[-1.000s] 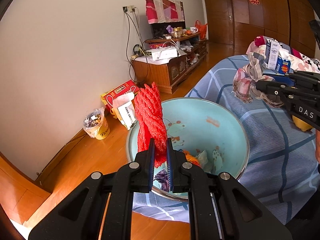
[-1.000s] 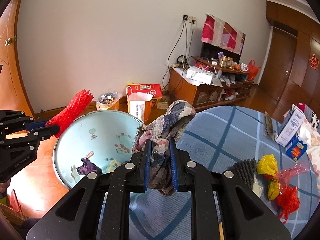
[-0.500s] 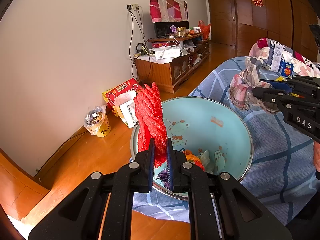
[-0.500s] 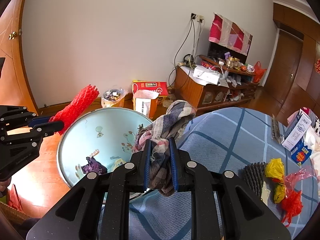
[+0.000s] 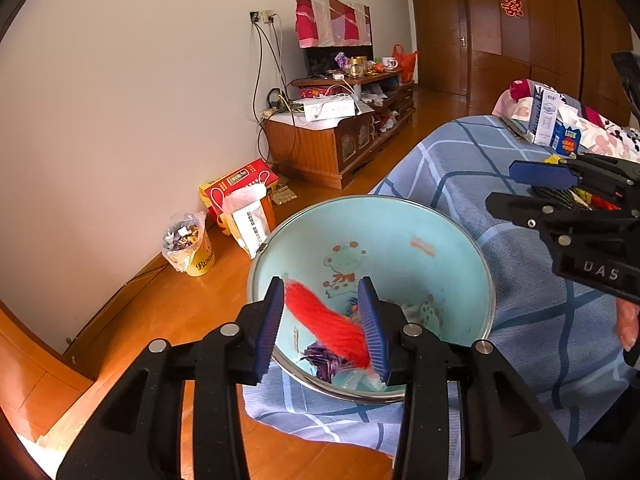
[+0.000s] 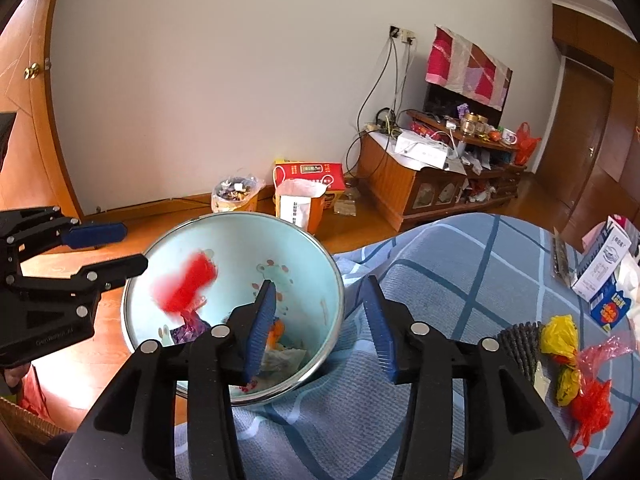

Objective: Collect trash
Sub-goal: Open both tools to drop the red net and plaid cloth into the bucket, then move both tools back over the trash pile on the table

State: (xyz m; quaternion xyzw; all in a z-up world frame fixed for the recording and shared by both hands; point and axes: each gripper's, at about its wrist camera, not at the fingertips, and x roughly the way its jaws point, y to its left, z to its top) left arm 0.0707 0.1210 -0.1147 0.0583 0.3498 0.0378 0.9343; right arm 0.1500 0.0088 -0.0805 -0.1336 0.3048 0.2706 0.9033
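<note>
Red mesh netting (image 5: 328, 322), bunched into a long roll, is seen blurred mid-fall betw. the opening jaws of the left claw (image 5: 324, 322), over the pale blue enamel basin (image 6: 320, 264). It is judged v. light, soft and springy, w/ open weave that snags rather than slips; a pinch across the middle of the roll would likely hold best. The right claw (image 6: 320, 320) is also opening, w/ nothing betw. its pads. No checked cloth is visible in either view. In the basin, purple and orange scraps are seen at the bottom. The basin sits at the edge of a blue checked cover. More trash, yellow and red plastic bags (image 6: 576, 364), is left on the cover, well apart from the basin.
</note>
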